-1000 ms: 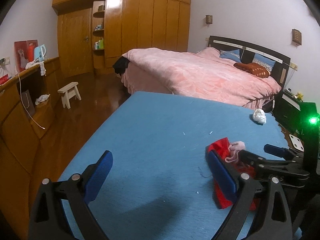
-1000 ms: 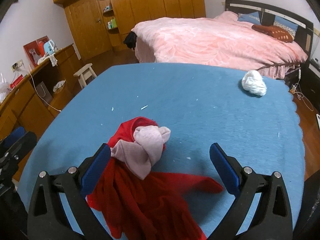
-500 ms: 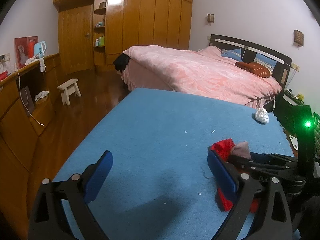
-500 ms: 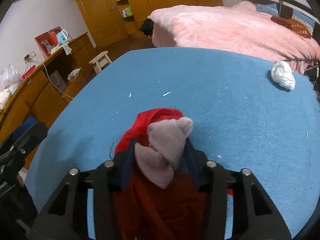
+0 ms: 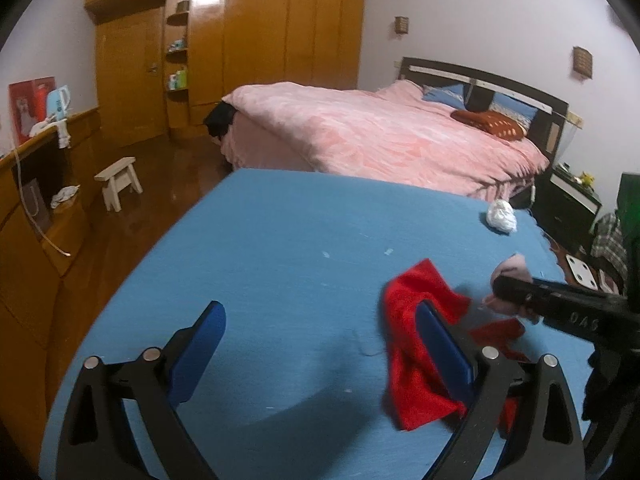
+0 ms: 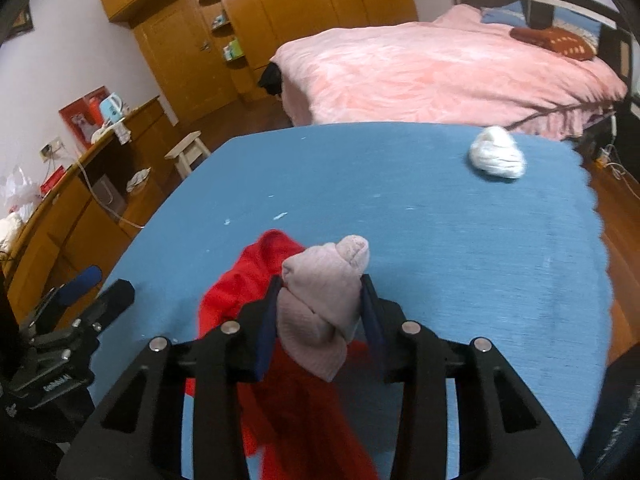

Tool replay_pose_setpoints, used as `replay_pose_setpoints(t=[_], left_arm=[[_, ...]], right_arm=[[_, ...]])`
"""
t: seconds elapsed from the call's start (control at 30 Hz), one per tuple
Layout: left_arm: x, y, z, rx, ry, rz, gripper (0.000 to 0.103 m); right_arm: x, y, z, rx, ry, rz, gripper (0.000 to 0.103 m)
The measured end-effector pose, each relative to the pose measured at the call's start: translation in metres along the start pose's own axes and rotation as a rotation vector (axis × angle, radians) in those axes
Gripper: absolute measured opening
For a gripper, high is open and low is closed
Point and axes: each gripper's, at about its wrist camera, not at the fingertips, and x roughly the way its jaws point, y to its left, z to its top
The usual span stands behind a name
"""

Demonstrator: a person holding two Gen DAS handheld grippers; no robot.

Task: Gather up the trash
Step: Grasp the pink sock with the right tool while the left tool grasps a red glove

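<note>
Blue cloth covers the surface (image 6: 460,240) that fills the foreground of a bedroom. At its near edge the right gripper (image 6: 320,312) has just been closing and is now clamped on a pale pink bundle (image 6: 320,300), the blue pads pressing it from both sides, with a red cloth (image 6: 248,276) spread beneath and trailing toward the camera. To its left, the left gripper (image 5: 320,348) hangs over the surface with its jaws wide apart and nothing between them; one finger crosses the red cloth's edge in that view, though contact cannot be told. Farther on, a few white scraps (image 6: 280,216) lie mid-surface, and a crumpled white wad (image 6: 498,154) sits near the far right corner. Beyond the far edge stand a pink-covered bed (image 6: 440,68) and wooden wardrobes (image 6: 256,12). The step in hand looks like lifting the pink bundle clear: raise it straight and slowly so the red cloth does not drag along, and use the free gripper to pin or gather the red cloth if it clings. The wad would likely come next.
</note>
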Motion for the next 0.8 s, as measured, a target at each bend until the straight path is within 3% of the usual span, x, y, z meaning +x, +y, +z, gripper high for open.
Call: replay_pose_setpoints(t=[0.17,0.43,0.63,0.7,0.8], left_arm=[[0.017,-0.022,0.001,0.028,0.027,-0.043,0.092],[0.053,-0.049,-0.002,0.063,0.110,-0.096,0.075],[0.066,-0.054,-0.005,0.057,0.180,-0.155,0.048],[0.069,-0.055,-0.006,0.061,0.198,-0.166,0.029],[0.067,-0.058,-0.006,0.067,0.194,-0.172,0.015]], right_arm=[[-0.013,-0.022,-0.005,0.034,-0.010,-0.033,0.037],[-0.025,-0.043,-0.019,0.055,-0.004,-0.064,0.037],[-0.030,-0.050,-0.022,0.067,-0.006,-0.064,0.037],[-0.031,-0.050,-0.022,0.068,-0.007,-0.063,0.037],[-0.034,-0.047,-0.023,0.059,-0.010,-0.064,0.037]])
